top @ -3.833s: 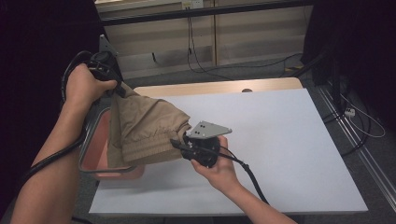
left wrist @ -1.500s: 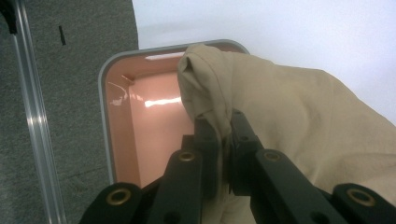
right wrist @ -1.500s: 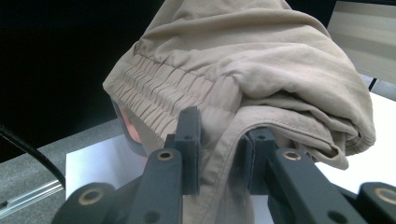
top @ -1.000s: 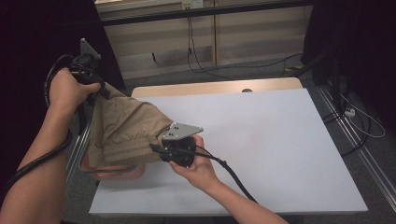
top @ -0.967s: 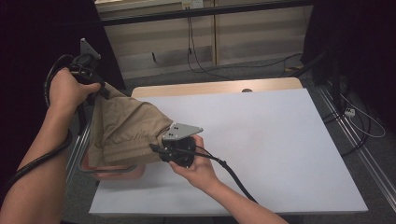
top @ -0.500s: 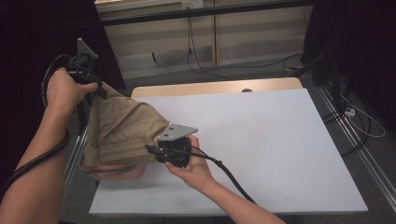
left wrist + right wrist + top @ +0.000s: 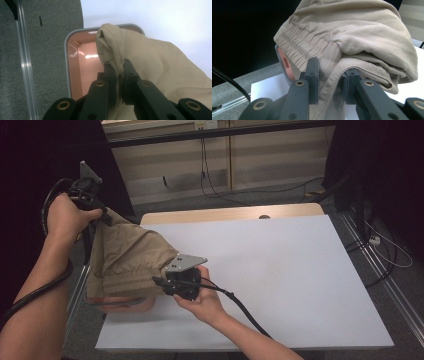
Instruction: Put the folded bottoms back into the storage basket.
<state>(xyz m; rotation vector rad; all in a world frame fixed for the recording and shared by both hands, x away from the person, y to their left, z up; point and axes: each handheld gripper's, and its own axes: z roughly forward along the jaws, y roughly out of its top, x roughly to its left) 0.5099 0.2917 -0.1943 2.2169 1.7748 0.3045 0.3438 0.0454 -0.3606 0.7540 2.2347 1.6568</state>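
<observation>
Beige garment (image 7: 127, 257) | left gripper (image 7: 119, 65) raised, pinching its corner | right gripper (image 7: 329, 72) low, seemingly clamping its hem

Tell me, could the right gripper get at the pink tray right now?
Probably not. The right gripper is shut on the tan garment, and that cloth hangs over the pink tray, covering much of it. It would likely need to let go first.

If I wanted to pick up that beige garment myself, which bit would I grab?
Probably the gathered elastic band of the beige garment, coming from below its hanging edge. It is thick and ridged, so it should slip less than the smooth cloth. The right tongs already clamp a fold beside it; the left tongs pinch a bunched end above the pink tray.
</observation>
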